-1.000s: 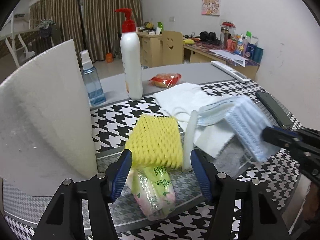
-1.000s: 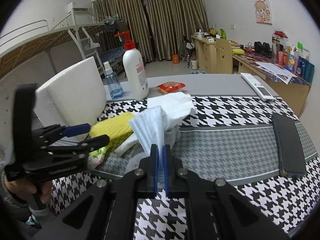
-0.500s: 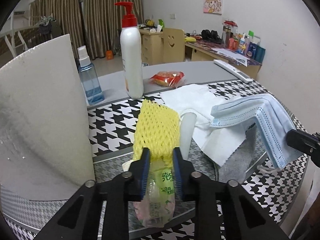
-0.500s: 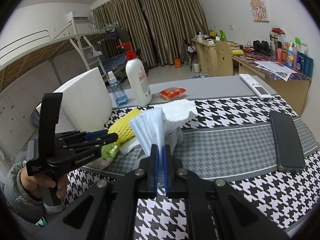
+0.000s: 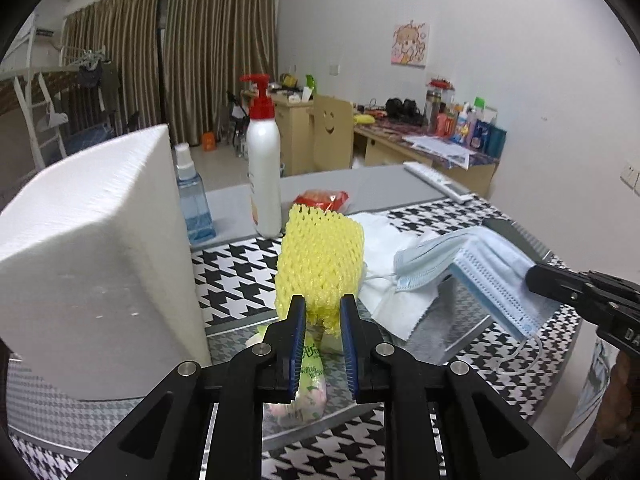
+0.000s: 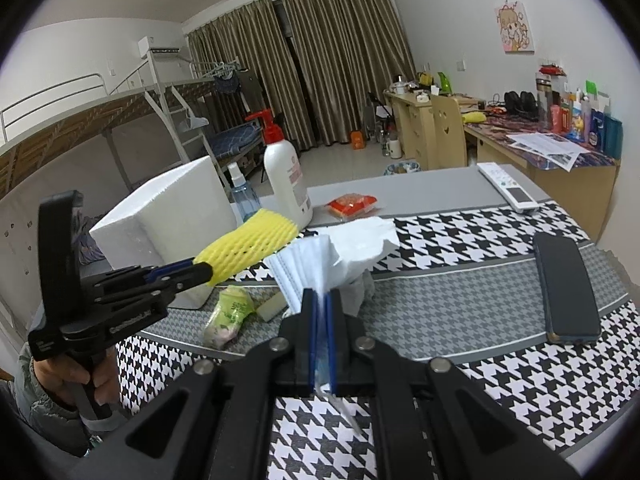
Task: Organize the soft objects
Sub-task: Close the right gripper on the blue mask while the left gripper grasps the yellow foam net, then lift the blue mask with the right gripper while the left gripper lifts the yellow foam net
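My left gripper (image 5: pixel 322 312) is shut on a yellow foam net sleeve (image 5: pixel 320 258) and holds it above the table; it also shows in the right wrist view (image 6: pixel 250 244). My right gripper (image 6: pixel 320 300) is shut on a blue face mask (image 6: pixel 304 268), also lifted; the mask also shows in the left wrist view (image 5: pixel 472 268). A green tissue pack (image 5: pixel 306 384) lies on the table under the left gripper. A white cloth (image 6: pixel 360 240) lies behind the mask. A small white foam piece (image 6: pixel 272 306) lies beside the tissue pack (image 6: pixel 228 316).
A big white foam block (image 5: pixel 96 256) stands at the left. A pump bottle (image 5: pixel 263 168), a blue spray bottle (image 5: pixel 192 200) and a red snack pack (image 5: pixel 322 199) stand behind. A black phone (image 6: pixel 564 288) and a remote (image 6: pixel 506 190) lie at the right.
My left gripper closed on the yellow foam sleeve and lifted it off the tissue pack. My right gripper rose with the mask.
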`<state>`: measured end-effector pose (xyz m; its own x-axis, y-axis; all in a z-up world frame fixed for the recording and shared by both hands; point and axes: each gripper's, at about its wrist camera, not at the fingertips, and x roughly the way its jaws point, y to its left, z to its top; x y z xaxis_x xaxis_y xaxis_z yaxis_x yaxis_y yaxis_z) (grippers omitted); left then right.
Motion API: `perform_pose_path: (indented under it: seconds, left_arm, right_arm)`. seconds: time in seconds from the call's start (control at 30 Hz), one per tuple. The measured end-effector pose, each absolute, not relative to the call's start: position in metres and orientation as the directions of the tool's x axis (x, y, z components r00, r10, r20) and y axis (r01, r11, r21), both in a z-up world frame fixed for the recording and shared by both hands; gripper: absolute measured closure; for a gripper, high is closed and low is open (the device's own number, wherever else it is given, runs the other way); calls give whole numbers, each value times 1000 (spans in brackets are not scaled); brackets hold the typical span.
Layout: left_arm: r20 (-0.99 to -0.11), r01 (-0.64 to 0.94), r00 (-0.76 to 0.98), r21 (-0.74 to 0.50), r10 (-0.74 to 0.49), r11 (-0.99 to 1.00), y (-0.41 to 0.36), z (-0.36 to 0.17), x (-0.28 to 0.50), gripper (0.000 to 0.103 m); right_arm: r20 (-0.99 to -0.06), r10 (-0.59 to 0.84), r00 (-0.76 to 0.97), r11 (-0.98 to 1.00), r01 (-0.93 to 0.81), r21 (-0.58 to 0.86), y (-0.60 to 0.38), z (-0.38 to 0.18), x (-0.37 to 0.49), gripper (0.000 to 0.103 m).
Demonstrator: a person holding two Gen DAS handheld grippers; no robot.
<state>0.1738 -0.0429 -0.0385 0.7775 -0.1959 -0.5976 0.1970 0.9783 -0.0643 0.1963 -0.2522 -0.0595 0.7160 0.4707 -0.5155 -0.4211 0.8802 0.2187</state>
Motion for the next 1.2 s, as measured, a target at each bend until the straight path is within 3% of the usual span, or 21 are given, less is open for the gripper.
perform_pose_path:
  seconds: [0.17,0.47,0.57,0.63,1.07,1.2]
  left_arm:
    - [-582,209,788,-59,-203,976,-40,-33,153,85]
    - [-589,218,779,-63,-213,974,-35,-39,136,85]
    - [-597,222,772,-71,-220,972,-33,-43,136,85]
    - [-599,221,770,-72,-220,973,-32,-45,136,85]
    - [-607,212,764,-82,-217,974,-26,-54,141,85]
    - [-611,209,762,-82,-215,974,-21,-55,140,85]
  right_arm:
    - [-502,479,720,875,-437,208,-250,-56,183,96]
    - [-566,455,687,881,-439,176,-239,-83,181,93]
    - [-578,433,692,889,-432,150,-236,-88,182,62]
    - [-569,427,703,890,-437,128,-234,-89,181,37]
    - [-601,489,633,819,-570,65,-179,-96,188,36]
    - [-638,490,594,803,-592,65,-164,-105,197,47]
